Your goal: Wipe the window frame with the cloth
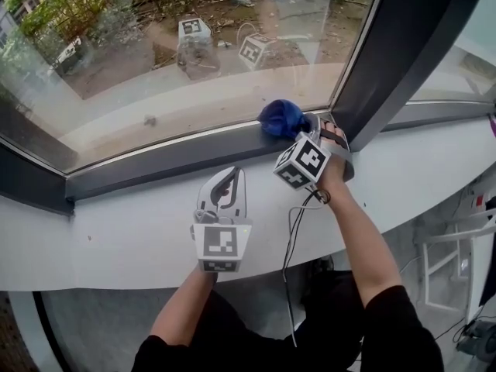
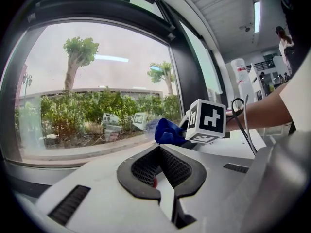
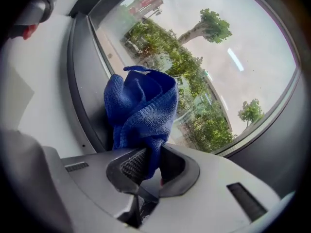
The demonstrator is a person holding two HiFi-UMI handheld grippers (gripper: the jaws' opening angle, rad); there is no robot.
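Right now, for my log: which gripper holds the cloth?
The right gripper, jaws clamped on the blue cloth at the window frame; the left gripper is shut on nothing.

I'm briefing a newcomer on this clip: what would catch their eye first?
The bright blue cloth, clamped in the right gripper, sits against the dark window frame by the corner post. Next comes the left gripper, shut and empty, over the white sill.

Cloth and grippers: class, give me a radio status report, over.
Right gripper shut on blue cloth. Left gripper shut, empty, over white sill. Cloth against lower window frame, near corner post. Nothing seen blocking frame.
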